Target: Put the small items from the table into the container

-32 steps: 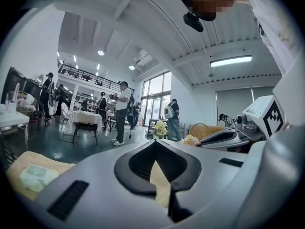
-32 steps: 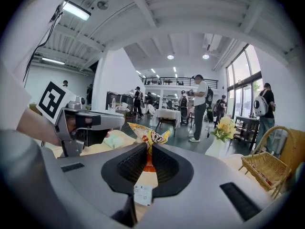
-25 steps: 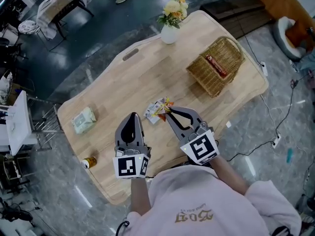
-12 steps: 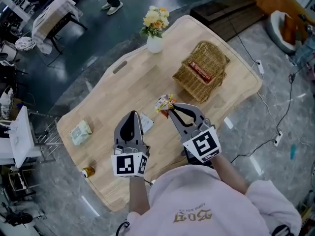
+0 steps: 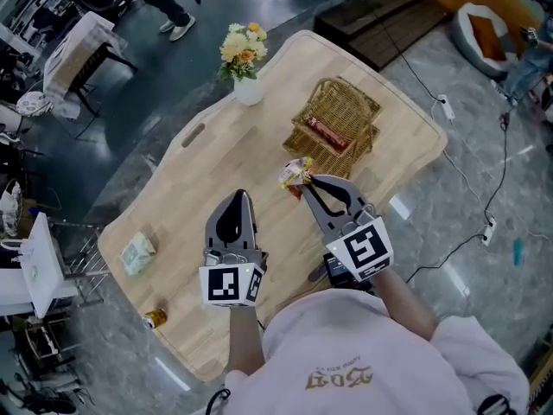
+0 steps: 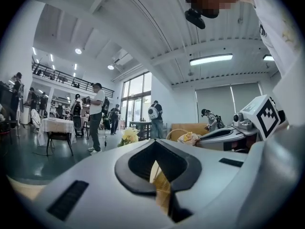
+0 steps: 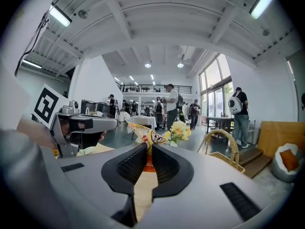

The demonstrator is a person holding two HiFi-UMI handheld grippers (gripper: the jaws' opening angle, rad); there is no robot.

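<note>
Crinkly snack packet (image 5: 294, 173) pinched beside the wicker basket (image 5: 347, 102)

The right gripper (image 5: 304, 181) nips a shiny yellow-and-orange foil packet by its lower edge between ribbed black pads, over the pale wooden table (image 5: 216, 158) and just short of the woven basket. The left gripper (image 5: 240, 196) has smooth grey jaws that look pressed together, seemingly empty.
</note>
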